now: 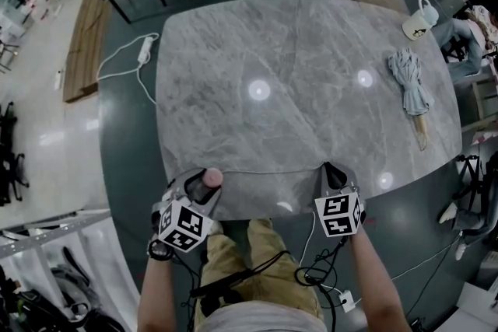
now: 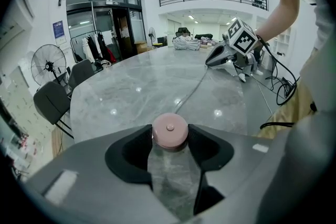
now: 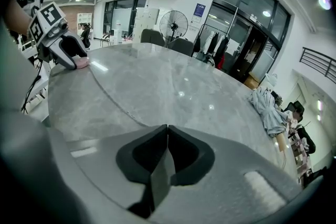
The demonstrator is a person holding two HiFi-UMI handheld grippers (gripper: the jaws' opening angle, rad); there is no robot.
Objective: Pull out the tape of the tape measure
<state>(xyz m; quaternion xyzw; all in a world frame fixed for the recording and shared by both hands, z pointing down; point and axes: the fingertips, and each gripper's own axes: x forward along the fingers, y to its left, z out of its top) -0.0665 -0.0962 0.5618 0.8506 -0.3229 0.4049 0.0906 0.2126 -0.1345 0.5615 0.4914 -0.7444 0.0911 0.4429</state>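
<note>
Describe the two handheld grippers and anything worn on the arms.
Both the left gripper and right gripper have smooth grey plastic bodies with black padded jaws. Each carries a white cube printed with black square markers. Black cables trail from them. The forearms are bare of sleeves; a dark band circles the left wrist.

Round pink tape measure clamped in left tool, on table; thin tape drawn out flat.
</note>
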